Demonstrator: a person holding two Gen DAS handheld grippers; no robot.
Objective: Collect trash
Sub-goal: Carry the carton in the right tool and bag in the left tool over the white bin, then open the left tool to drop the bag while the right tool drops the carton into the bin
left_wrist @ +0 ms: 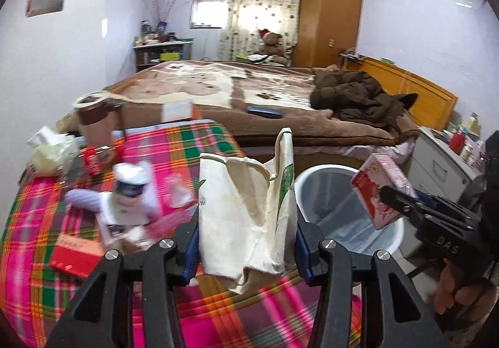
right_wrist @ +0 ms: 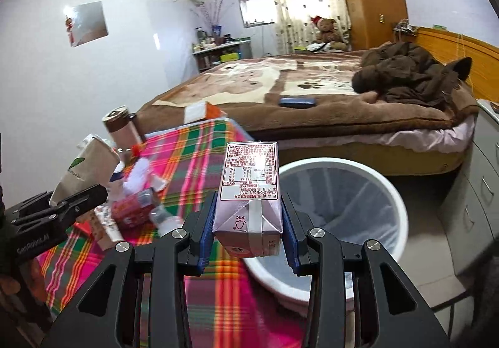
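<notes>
Pink carton (right_wrist: pixel 249 192) in right tool (right_wrist: pixel 248 242) — "FSC" mark, "GB/T 21732" printed.

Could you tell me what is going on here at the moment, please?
A person is clearing trash off a plaid-covered table. The left gripper is clamped on a crumpled paper bag, and the right gripper grips a pink drink carton. Both are held near the lined white trash bin; neither is dropped yet.
</notes>
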